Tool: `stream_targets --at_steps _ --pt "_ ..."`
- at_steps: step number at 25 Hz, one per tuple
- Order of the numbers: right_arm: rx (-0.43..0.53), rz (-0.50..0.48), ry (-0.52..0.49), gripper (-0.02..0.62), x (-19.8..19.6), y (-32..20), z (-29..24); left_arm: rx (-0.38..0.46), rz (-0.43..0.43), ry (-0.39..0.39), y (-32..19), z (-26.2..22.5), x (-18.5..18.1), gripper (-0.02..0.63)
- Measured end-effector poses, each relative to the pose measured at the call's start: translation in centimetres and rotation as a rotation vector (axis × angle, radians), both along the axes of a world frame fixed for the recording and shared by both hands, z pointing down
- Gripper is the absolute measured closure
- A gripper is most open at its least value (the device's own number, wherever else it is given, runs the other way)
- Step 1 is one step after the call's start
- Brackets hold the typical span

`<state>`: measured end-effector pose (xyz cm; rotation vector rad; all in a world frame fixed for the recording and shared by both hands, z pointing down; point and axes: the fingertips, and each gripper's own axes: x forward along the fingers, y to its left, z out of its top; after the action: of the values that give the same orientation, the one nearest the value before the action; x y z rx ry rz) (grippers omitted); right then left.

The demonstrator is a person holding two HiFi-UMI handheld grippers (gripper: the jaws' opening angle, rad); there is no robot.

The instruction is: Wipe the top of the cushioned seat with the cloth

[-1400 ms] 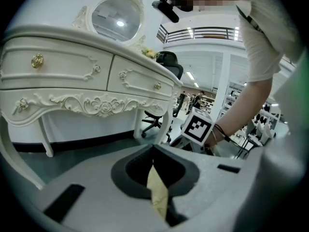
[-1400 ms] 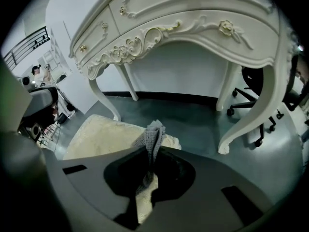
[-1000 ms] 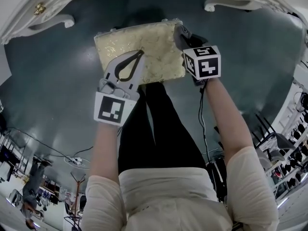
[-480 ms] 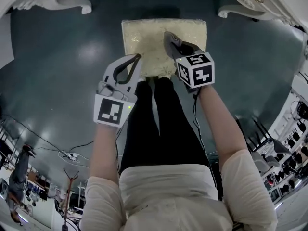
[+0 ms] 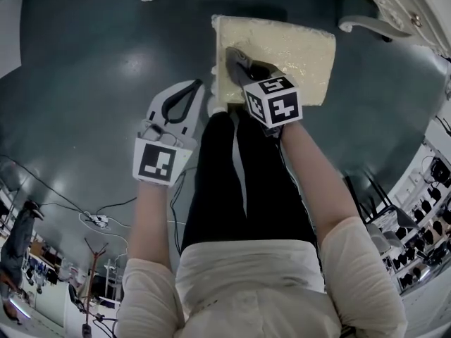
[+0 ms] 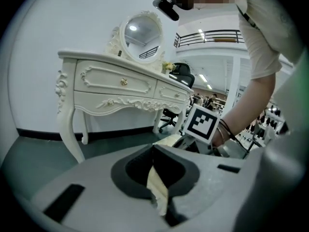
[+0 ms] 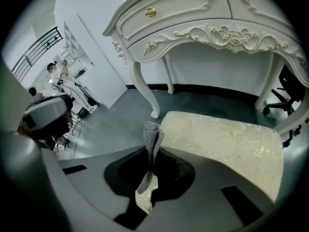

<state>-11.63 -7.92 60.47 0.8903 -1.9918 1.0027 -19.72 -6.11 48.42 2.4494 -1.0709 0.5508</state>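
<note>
Dark floor (image 5: 84, 83) spreads under a white dressing table (image 7: 193, 18). The right gripper (image 7: 148, 175) has its jaws clamped on the grey cloth (image 7: 152, 139); the cushioned seat (image 7: 227, 144) lies just ahead of and beneath them. The left gripper (image 6: 157, 187) hangs beside the seat, jaws together on nothing. Wiping looks under way; the next move calls for dragging the cloth flat across the top.

A white dressing table (image 6: 120, 88) with 2 front drawers carries 1 oval mirror (image 6: 141, 33); a black office chair (image 7: 289, 88) stands near it.
</note>
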Motion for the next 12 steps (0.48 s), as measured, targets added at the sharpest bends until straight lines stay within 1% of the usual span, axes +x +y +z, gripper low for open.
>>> stream_targets --at_steps 3,6,12 --pt "-0.014 -0.004 0.011 0.568 -1.2 0.4 0.9 0.001 0.000 0.001 0.2 0.5 -1.2 0.604" --pt "-0.034 0.002 0.018 0.568 -1.9 0.7 1.8 -0.018 -0.011 0.012 0.4 0.7 -2.0 0.604" --pt "-0.044 0.017 0.023 0.568 -1.4 0.1 3.3 -0.033 -0.013 0.019 0.0 2.1 -1.5 0.604"
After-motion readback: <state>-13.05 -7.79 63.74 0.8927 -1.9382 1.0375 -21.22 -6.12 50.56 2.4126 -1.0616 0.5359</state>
